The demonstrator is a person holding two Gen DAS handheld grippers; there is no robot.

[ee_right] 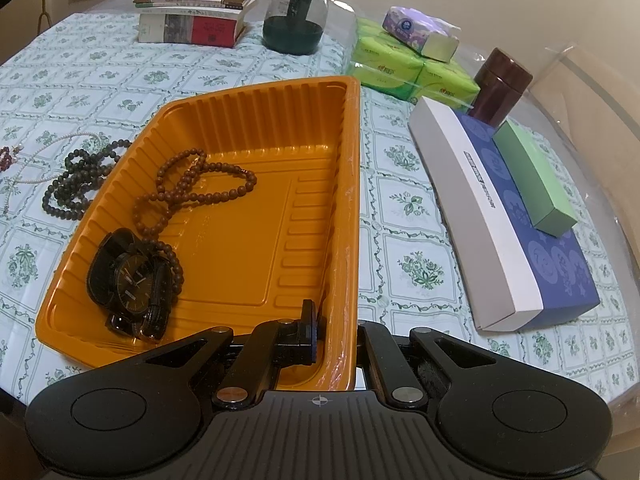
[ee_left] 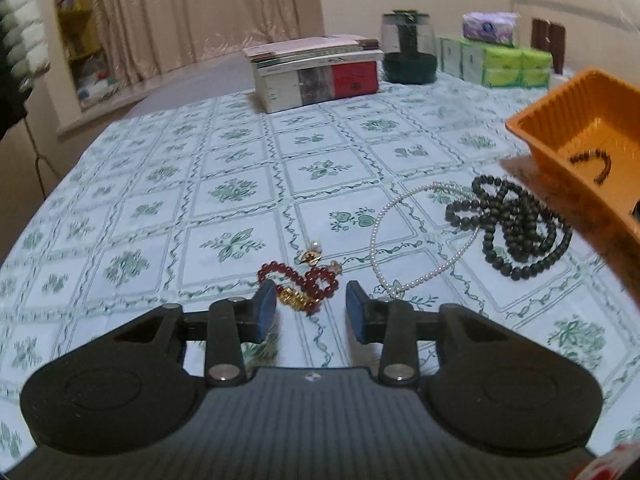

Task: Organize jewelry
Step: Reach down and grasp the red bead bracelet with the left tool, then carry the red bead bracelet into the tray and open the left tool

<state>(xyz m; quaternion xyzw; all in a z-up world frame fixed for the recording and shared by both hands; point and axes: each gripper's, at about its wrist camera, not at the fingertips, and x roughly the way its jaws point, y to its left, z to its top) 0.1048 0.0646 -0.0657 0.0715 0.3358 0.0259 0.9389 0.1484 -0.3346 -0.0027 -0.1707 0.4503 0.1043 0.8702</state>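
My left gripper is open, low over the tablecloth, its blue pads on either side of a red bead bracelet with a gold charm. A pearl necklace and a dark bead string lie to its right. My right gripper is shut on the near right wall of the orange tray, which holds a brown bead string and a black watch. The tray also shows at the right of the left wrist view.
Stacked books, a dark glass jar and green tissue packs stand at the table's far side. A blue-and-white box with a green box on it and a brown cup lie right of the tray.
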